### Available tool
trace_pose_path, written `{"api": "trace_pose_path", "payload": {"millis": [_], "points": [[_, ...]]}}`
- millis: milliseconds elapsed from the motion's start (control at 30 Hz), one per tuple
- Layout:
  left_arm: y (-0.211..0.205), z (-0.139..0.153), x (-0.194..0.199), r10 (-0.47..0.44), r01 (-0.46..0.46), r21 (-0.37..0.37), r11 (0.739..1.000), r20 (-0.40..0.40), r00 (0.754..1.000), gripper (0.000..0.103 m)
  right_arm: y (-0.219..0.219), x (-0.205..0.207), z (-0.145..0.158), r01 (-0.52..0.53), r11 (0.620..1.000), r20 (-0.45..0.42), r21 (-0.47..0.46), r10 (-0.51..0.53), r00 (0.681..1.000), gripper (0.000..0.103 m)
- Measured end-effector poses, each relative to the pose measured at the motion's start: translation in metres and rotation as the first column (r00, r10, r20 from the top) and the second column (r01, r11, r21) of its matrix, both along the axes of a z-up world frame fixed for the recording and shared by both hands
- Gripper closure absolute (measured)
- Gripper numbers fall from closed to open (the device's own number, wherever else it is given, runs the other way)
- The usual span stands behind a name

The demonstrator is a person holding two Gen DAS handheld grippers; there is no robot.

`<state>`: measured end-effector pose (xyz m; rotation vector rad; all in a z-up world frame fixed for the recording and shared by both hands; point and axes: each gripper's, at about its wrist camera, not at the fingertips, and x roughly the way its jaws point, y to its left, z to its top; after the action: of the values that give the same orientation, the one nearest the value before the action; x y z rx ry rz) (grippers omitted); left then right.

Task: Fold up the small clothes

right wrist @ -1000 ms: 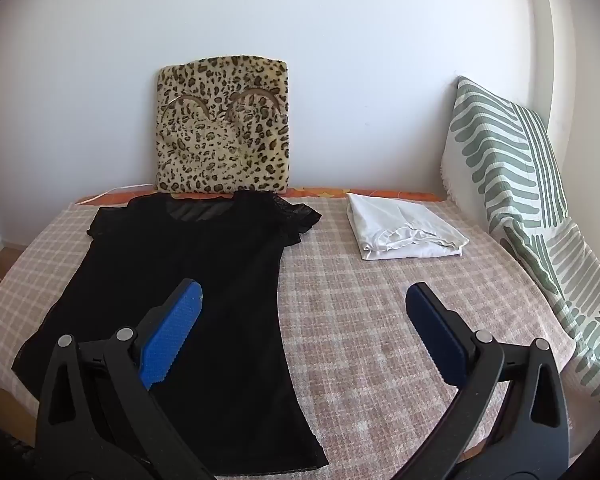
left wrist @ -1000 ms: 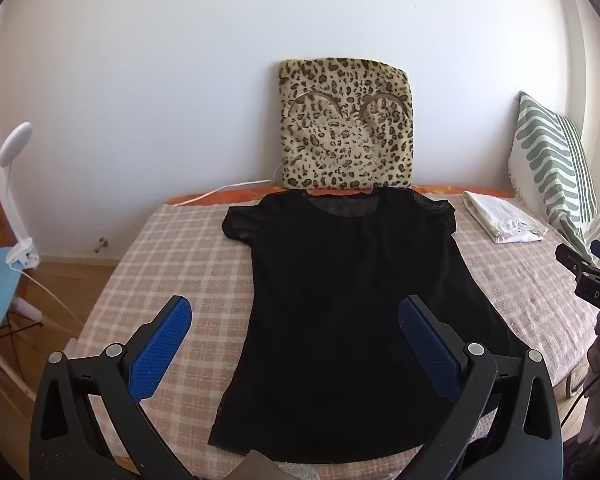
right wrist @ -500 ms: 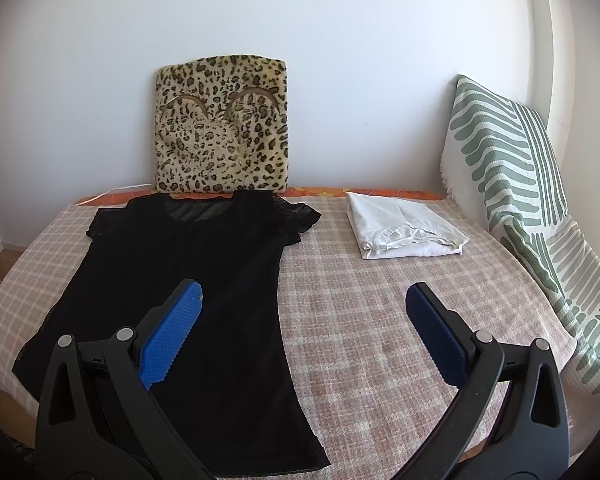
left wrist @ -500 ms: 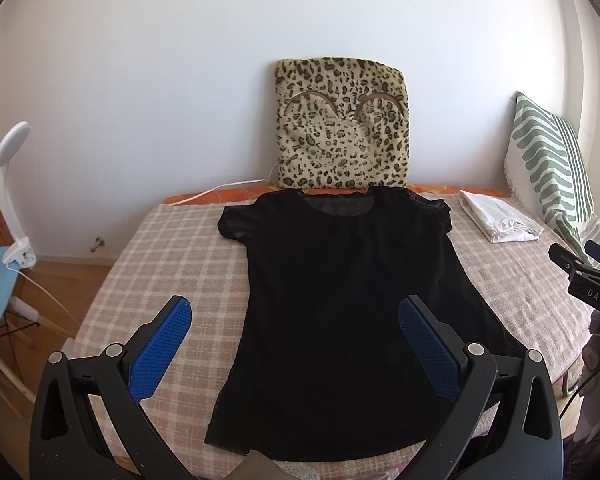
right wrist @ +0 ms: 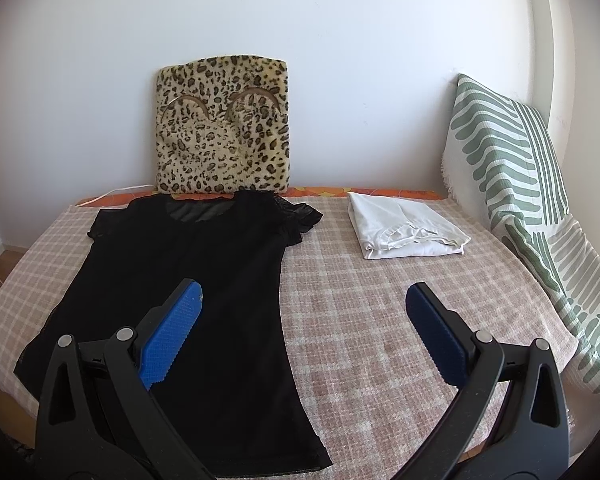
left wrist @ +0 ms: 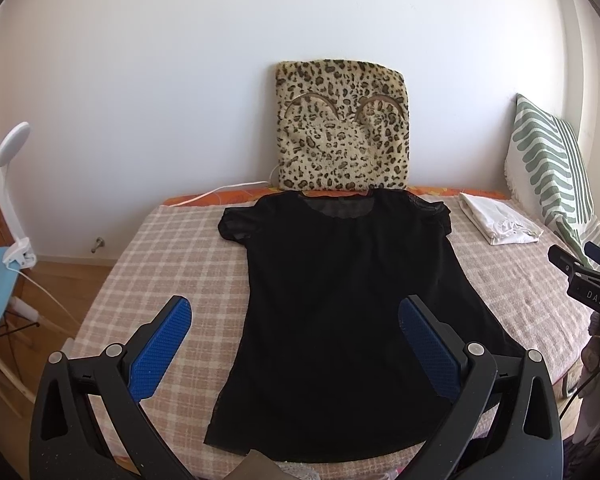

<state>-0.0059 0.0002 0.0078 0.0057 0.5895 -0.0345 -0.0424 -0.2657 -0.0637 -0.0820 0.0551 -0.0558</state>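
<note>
A black short-sleeved top (left wrist: 340, 304) (right wrist: 204, 280) lies flat on the checked bed cover, neck toward the wall and hem toward me. My left gripper (left wrist: 296, 312) hovers open above its lower half, blue pads wide apart and empty. Over the top's right edge my right gripper (right wrist: 304, 300) also stands open, its left pad above the black fabric and its right pad above bare cover. The right gripper's tips (left wrist: 580, 264) show at the right edge of the left wrist view. A folded white garment (right wrist: 404, 228) (left wrist: 498, 222) rests at the back right.
A leopard-print cushion (left wrist: 342, 128) (right wrist: 224, 124) leans on the wall behind the top. A green-striped pillow (right wrist: 520, 184) (left wrist: 548, 176) props up on the right. The checked cover (right wrist: 380, 320) spreads across the bed. A white clip lamp (left wrist: 12, 200) and cable stand left, beside wooden floor.
Both views have shifted slightly, the left wrist view drifting so the top and cushion sit a little further left and lower. The clothes have not moved and both grippers stay open.
</note>
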Motion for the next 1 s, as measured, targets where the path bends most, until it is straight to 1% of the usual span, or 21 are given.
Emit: {"api": "trace_pose_path", "payload": {"millis": [1000], "points": [[0.0000, -0.0005, -0.0012, 0.002, -0.002, -0.002, 1.000, 0.002, 1.000, 0.000, 0.0002, 0.0018, -0.0015, 0.001, 1.000, -0.001, 0.004, -0.001, 1.000, 0.000]]}}
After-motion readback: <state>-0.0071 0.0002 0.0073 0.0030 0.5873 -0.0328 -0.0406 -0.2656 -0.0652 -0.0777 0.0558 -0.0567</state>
